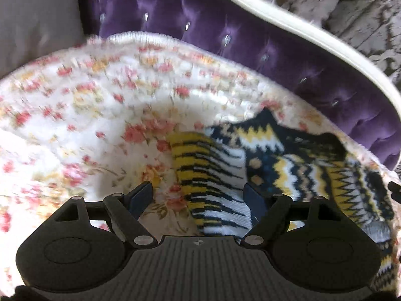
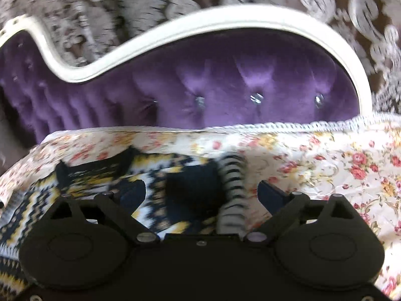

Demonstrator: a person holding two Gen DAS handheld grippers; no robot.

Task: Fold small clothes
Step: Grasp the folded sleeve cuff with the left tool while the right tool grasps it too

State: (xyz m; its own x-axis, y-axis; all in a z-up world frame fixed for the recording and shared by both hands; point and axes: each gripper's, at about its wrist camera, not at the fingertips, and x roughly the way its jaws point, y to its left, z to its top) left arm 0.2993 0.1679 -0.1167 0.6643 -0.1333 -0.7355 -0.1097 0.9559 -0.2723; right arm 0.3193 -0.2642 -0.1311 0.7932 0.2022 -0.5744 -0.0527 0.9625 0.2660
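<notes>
Left gripper (image 1: 199,195): fingers spread wide, gripping nothing; the yellow-black striped sleeve (image 1: 198,173) lies between them, untouched. Patterned knit garment (image 1: 295,165) lies on the floral cover (image 1: 82,105), at 3 o'clock of that gripper. Right gripper (image 2: 201,192): fingers apart, nothing clamped, garment (image 2: 160,175) beneath. Purple tufted backrest (image 2: 225,85) at 12 o'clock. Both views motion-blurred.

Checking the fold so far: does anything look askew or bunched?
Yes. The navy, yellow and white zigzag knit garment lies rumpled on the floral bedspread, its striped cuff sticking out crooked.
</notes>
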